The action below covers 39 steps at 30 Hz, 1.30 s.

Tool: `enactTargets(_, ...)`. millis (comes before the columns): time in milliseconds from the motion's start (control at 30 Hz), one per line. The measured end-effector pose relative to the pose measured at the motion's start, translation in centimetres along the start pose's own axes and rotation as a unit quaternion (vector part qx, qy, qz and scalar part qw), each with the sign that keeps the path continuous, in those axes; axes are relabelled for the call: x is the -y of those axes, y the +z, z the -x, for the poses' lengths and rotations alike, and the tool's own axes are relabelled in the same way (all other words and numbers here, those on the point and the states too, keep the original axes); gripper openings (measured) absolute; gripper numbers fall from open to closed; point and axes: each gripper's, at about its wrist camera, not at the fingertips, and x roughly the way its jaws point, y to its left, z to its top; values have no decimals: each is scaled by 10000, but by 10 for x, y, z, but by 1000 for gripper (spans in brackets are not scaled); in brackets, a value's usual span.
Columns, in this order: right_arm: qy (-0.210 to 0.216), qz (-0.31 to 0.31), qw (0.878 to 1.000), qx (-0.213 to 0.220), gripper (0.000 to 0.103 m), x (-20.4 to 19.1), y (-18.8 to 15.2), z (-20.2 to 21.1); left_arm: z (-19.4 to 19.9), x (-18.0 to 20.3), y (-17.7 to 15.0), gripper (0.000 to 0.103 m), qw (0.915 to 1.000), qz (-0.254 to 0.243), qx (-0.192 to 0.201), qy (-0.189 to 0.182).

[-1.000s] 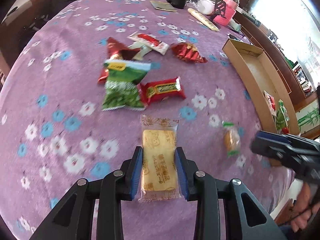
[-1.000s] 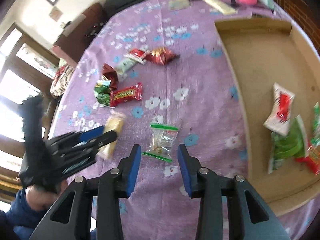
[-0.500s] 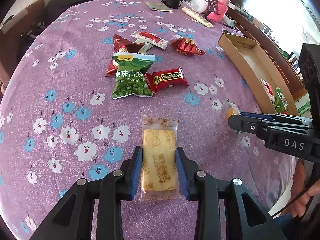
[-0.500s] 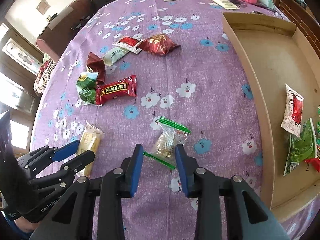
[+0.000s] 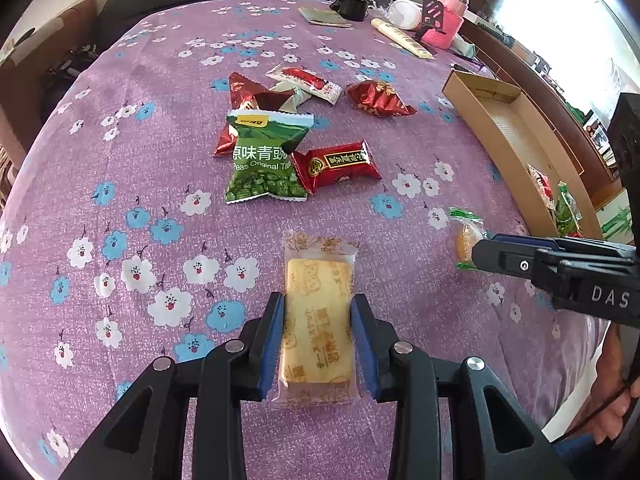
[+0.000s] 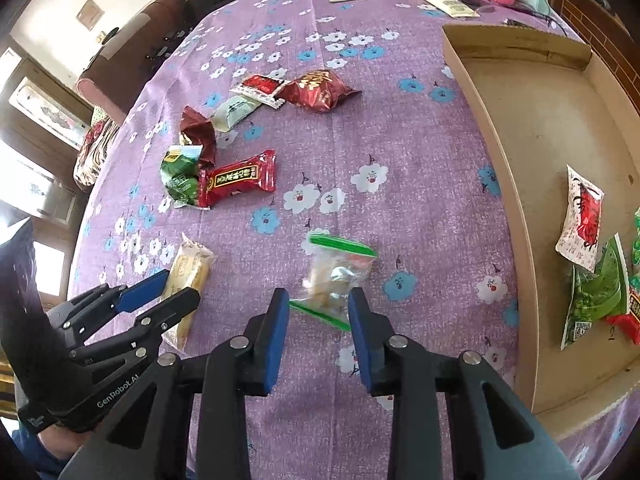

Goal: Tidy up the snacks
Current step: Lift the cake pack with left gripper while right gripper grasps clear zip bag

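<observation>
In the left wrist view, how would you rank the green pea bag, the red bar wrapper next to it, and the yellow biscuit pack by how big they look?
1. The yellow biscuit pack looks largest, though it sits nearest the camera, between the left gripper's fingers, so that may flatter it.
2. The green pea bag, close behind.
3. The red bar wrapper, clearly smallest.

The left claw (image 5: 318, 336) reaches forward and low, its blue-padded fingers (image 5: 273, 340) pressed against both sides of what sits between them. The right claw (image 6: 318, 330) is parted, fingers level, with bare fingers of the holding hand (image 5: 612, 416) visible behind it.
</observation>
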Motion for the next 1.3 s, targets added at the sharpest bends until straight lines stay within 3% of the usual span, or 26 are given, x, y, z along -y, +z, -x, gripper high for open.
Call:
enactTargets(233,-25,-97,9999,-4,30,4,5,-7,0,1,-1,36,10000,-22,38,44)
enactTargets(300,-30,-50,9999,95,18,3,1,-5,0,1,-2,36,9999,-48,93,39)
enactTargets(500,-48,43,9996,269,11,2,-9,9,2,-4,-2,34,9998,116,154,-75)
enactTargets(567,7,24,9996,288,4,3,-9,13,3,-6,-1,34,9996,187,133,-148)
enactTargets(767,-17,148,9996,222,4,-8,-11,15,1,-6,2,34,9996,147,114,-191)
enactTargets(833,-101,239,9995,196,12,-12,-12,15,1,-5,1,34,9997,120,112,-193)
enactTargets(900,-197,252,9992,236,36,-13,-12,15,1,-5,1,34,9997,104,117,-204)
enactTargets(933,-213,248,9991,254,40,-12,-11,14,1,-6,2,34,9996,100,116,-218)
enactTargets(1067,-208,272,9989,307,42,-13,-8,8,0,-6,2,34,9996,61,101,-241)
enactTargets(1133,-253,266,9992,175,40,-12,-6,-2,0,-5,2,34,9997,12,103,-224)
enactTargets(1167,-271,224,9994,71,33,-11,-6,-7,0,-5,2,34,9997,-10,98,-224)
enactTargets(1233,-295,238,9993,38,29,-11,-6,-11,0,-6,3,34,9996,-7,89,-260)
enactTargets(1300,-386,411,9984,74,19,-15,-6,-9,0,-7,3,34,9995,16,88,-287)
